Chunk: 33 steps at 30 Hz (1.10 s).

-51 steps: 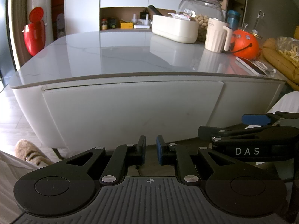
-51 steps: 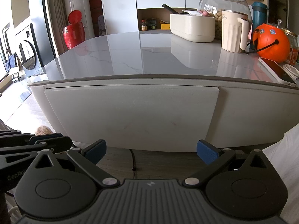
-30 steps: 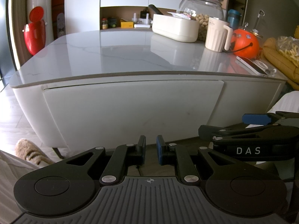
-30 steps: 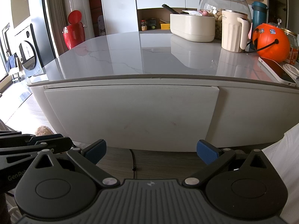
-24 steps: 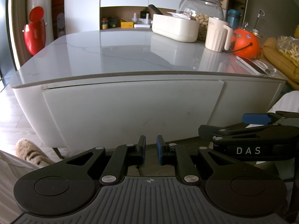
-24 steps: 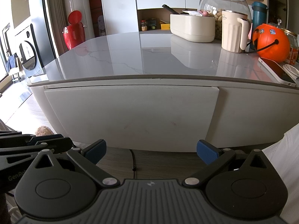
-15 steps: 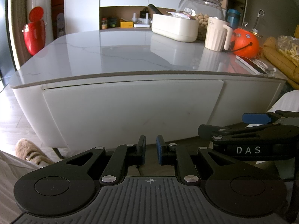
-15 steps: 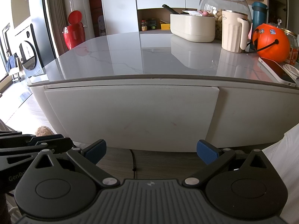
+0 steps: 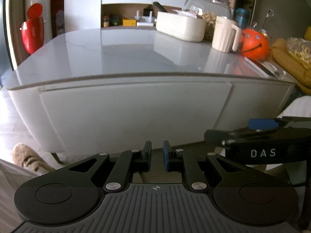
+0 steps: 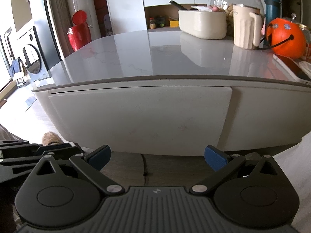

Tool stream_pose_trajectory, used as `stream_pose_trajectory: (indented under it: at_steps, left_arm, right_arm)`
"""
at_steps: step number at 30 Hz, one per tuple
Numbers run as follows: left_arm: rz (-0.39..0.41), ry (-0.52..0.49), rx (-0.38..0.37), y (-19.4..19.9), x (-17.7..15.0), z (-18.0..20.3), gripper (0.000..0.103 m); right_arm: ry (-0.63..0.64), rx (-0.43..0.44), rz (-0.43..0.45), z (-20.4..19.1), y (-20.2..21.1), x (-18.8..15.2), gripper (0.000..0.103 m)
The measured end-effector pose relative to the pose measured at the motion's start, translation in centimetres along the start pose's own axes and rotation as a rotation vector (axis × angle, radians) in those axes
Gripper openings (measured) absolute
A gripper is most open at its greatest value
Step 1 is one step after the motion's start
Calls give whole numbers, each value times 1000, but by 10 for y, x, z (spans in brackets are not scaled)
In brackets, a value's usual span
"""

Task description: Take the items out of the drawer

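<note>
Nothing has shifted in the last moments; the left gripper (image 9: 157,156) stays nearly closed and empty, the right gripper (image 10: 157,156) wide open and empty; the drawer (image 10: 140,116) remains shut, so the task hasn't started.

White capital letters "DAS" stand on the black side of the right gripper (image 9: 260,151), just to the right of the left gripper (image 9: 156,156); no other text is legible.
</note>
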State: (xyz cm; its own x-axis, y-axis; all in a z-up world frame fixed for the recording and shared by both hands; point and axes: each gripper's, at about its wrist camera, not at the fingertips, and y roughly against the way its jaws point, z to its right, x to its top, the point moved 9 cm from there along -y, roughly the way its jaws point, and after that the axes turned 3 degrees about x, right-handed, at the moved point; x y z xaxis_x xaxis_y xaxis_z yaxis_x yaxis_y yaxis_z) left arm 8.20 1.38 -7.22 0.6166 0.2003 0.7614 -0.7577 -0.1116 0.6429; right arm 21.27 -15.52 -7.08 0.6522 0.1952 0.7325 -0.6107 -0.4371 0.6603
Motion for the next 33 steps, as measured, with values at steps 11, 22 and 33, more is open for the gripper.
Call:
stream_pose_trajectory:
  at_steps: [11, 22, 33]
  left_arm:
    - [67, 63, -29, -25, 33, -41, 16]
    - [23, 216, -52, -47, 41, -68, 16]
    - [85, 271, -41, -64, 60, -83, 16]
  right_arm:
    - [29, -22, 8, 46, -24, 43, 103]
    - [-42, -24, -36, 108, -81, 78, 103]
    - [-70, 57, 5, 106, -101, 81, 103]
